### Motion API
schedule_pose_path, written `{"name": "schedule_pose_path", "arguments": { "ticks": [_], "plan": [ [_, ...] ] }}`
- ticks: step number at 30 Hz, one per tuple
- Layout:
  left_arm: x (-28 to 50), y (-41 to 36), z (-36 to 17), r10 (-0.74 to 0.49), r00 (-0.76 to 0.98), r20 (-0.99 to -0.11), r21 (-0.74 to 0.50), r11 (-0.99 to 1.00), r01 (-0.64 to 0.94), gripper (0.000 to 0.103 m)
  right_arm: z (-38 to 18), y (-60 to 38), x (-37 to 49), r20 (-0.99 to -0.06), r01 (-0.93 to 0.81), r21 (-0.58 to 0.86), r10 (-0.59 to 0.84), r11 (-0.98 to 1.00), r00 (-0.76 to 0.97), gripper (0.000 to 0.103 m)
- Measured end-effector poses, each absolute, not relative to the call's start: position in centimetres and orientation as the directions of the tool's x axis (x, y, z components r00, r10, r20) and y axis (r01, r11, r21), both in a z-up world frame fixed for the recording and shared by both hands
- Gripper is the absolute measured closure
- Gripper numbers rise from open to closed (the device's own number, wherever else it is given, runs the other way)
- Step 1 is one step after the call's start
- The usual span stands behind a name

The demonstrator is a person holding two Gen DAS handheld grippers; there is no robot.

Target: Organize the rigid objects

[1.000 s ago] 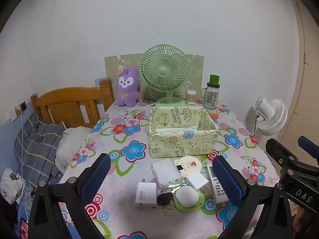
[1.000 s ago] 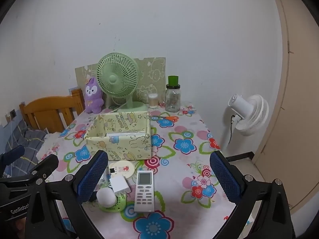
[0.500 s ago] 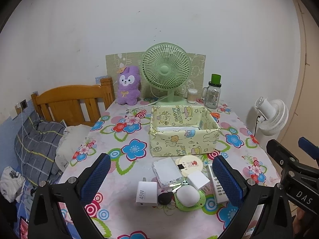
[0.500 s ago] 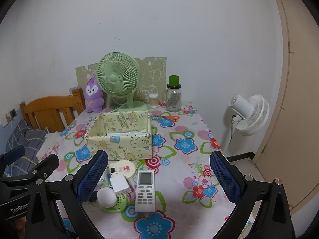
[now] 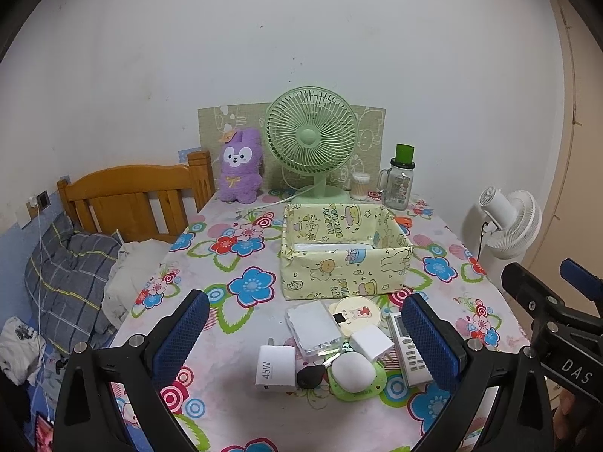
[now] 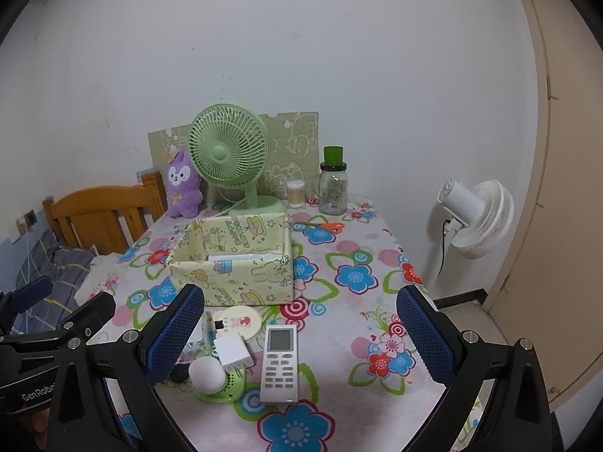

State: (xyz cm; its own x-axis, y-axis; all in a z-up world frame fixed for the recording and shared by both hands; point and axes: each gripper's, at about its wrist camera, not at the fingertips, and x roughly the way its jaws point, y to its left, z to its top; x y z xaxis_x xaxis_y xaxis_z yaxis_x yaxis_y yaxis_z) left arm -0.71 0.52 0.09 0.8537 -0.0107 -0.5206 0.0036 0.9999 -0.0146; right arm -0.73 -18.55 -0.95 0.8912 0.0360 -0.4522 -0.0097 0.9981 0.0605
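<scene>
Bench [image 5: 241, 324], floral cloth: I am holding my left gripper [image 5: 305, 333] and right gripper [image 6: 299, 333] above its near edge, fingers of both spread wide, gripping nothing.
Yellow box [image 5: 345, 260]: sitting mid-bench.
Cluster just in front of the box: clear case [image 5: 312, 326], round tin [image 5: 356, 310], 45W charger [image 5: 274, 369], white cube [image 5: 371, 343], remote [image 6: 279, 363], white dome [image 5: 352, 371] resting on a green disc [image 6: 230, 388].
</scene>
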Motion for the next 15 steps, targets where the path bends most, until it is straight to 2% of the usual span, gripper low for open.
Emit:
{"name": "schedule_pose_path", "arguments": {
  "ticks": [15],
  "plan": [
    [-0.78,0.53,0.05,-0.005,0.853,-0.523,-0.011,1.0,-0.001,0.0,-0.65,-18.15,-1.52,-0.407,-0.014,0.028,0.024,1.0,0.913,0.0]
  ]
}}
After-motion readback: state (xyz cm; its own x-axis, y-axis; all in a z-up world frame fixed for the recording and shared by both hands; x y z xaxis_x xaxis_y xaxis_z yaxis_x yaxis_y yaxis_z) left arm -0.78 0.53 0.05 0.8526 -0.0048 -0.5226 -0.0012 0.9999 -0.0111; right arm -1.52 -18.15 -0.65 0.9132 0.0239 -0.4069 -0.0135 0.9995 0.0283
